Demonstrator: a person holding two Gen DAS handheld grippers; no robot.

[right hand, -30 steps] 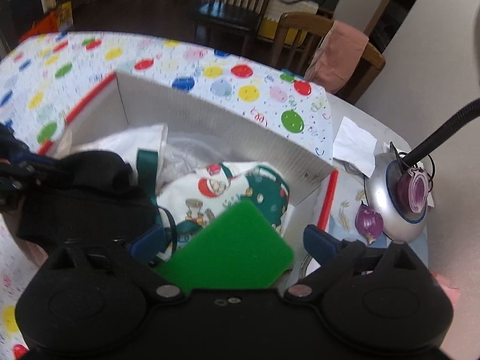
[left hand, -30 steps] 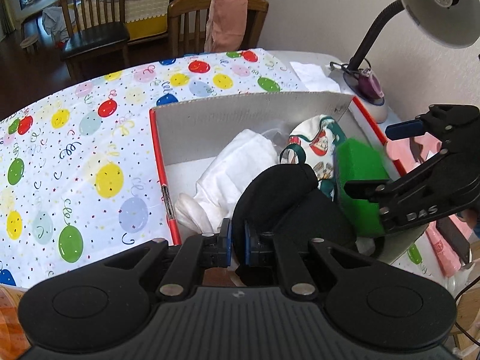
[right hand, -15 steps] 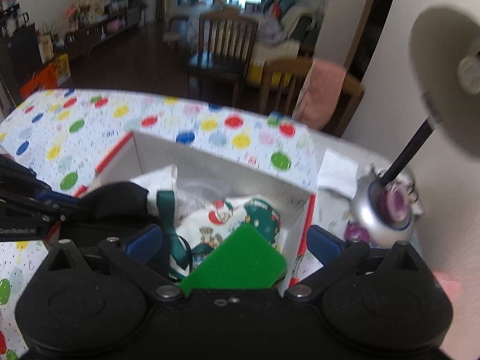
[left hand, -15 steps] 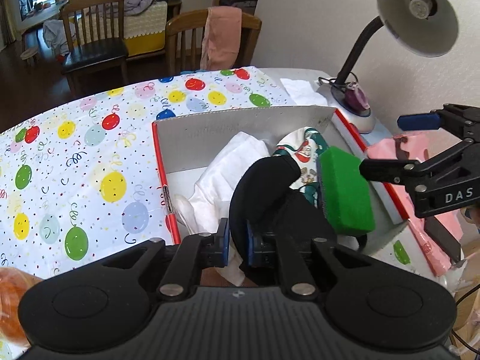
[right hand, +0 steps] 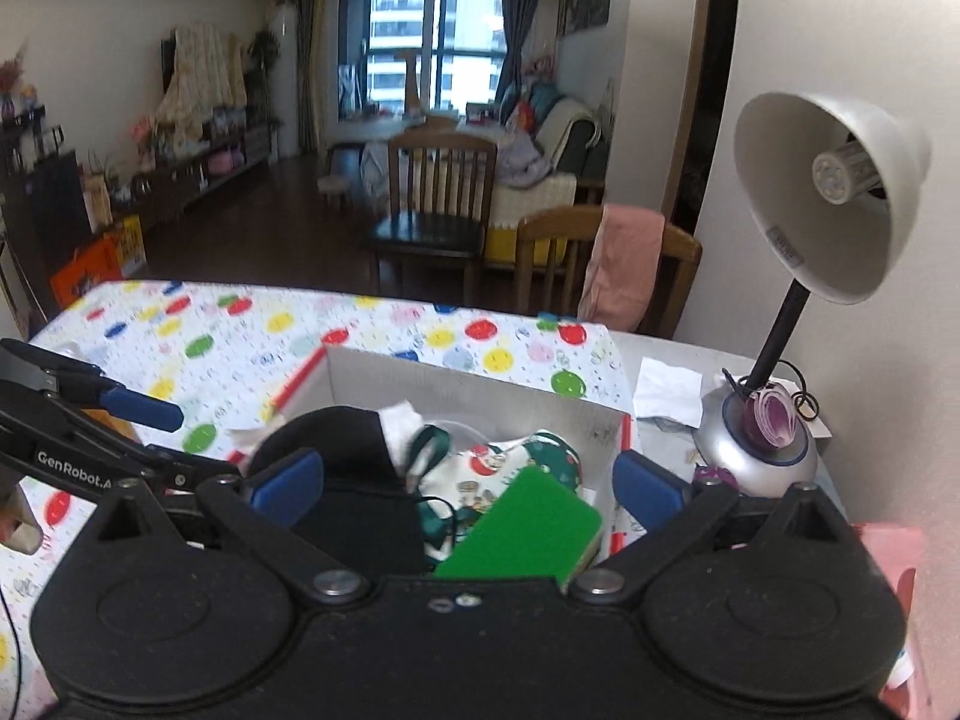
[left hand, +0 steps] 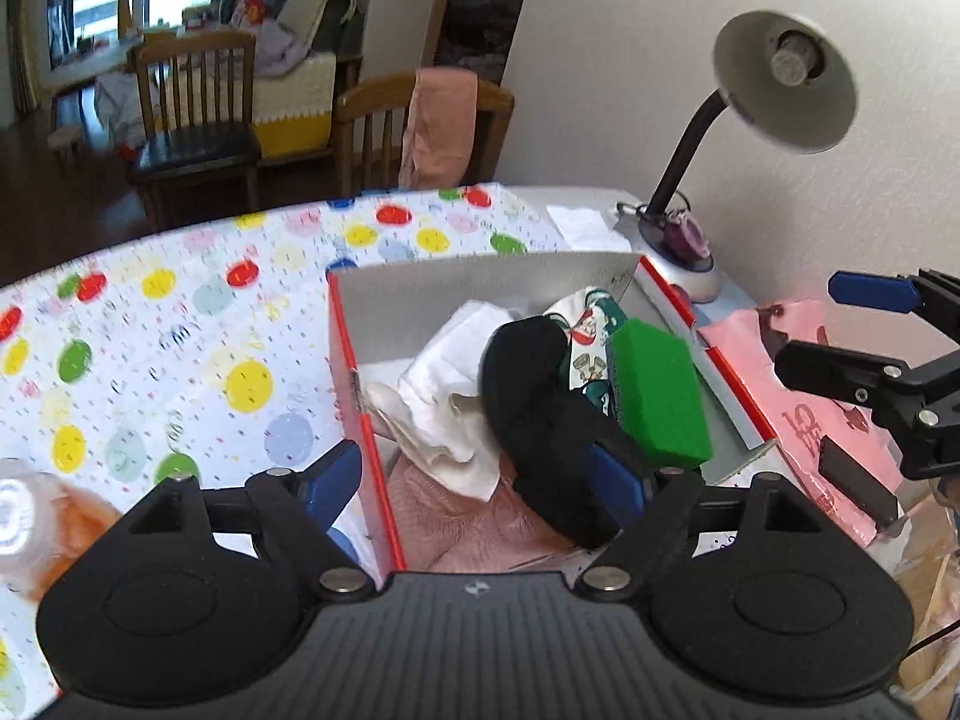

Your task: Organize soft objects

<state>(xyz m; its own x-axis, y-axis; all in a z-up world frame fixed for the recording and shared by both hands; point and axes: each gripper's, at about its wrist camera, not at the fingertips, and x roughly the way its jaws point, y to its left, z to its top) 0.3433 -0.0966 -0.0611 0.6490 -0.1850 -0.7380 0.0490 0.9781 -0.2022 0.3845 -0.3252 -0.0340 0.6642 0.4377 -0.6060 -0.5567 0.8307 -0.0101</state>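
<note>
- Jaws of the left gripper (left hand: 477, 483) stand wide apart and grip nothing; the near red wall of the box (left hand: 354, 396) runs up between its fingers, and its right finger lies against the black fabric piece (left hand: 540, 414).
- Jaws of the right gripper (right hand: 465, 483) are just as wide and empty, hanging above the box with the green sponge (right hand: 528, 531) directly below.
- Task's soft things sit in the box: the black piece at centre, a white cloth (left hand: 456, 378) at its 9 o'clock, a printed pouch (left hand: 585, 336) at its 1 o'clock, the green sponge at its 3 o'clock, a pink towel (left hand: 468, 522) at 6 o'clock.
- Snagging is the first risk, I judge: the black piece lies against the blue pad, so a sideways pull-away could drag it over the near edge.
- Tipping is the next: the sponge leans on the box's right wall on top of the pile, so a nudge from either finger could roll it out towards the pink bag (left hand: 798, 396) at 3 o'clock.
- Knocking the box is possible, since the left gripper straddles the red wall; closing or twisting there would shove the carton.
- Farther out, the desk lamp (right hand: 822, 204) stands at 1 o'clock of the box, and a high lift of the right gripper could strike its shade.
</note>
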